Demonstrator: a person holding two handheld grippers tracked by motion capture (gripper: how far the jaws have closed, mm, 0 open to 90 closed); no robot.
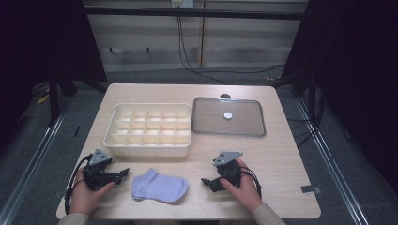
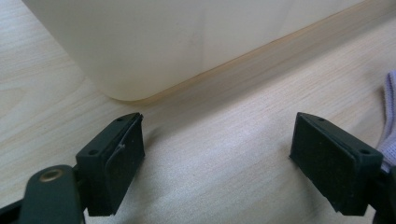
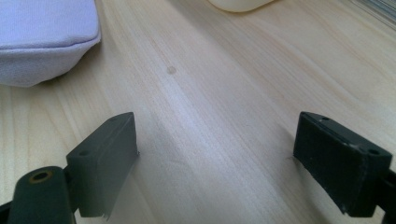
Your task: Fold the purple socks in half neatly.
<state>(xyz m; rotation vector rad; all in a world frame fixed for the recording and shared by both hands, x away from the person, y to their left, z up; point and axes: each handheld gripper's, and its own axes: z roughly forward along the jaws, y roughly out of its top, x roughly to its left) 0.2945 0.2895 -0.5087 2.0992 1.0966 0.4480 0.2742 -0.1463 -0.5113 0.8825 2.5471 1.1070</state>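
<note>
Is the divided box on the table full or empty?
Empty. In the high view, every compartment of the cream box shows only its bare bottom, and the sock lies outside on the table.

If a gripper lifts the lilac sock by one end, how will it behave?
The sock lies flat and limp on the table, so it would probably droop and hang. It looks like thin, soft cloth, likely light and unlikely to roll or slip.

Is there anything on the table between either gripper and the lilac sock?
Nothing visible. The sock lies flat on bare wood between the left gripper and the right gripper, both with jaws open and pointing toward it. The divided box sits behind the sock, off both paths.
</note>
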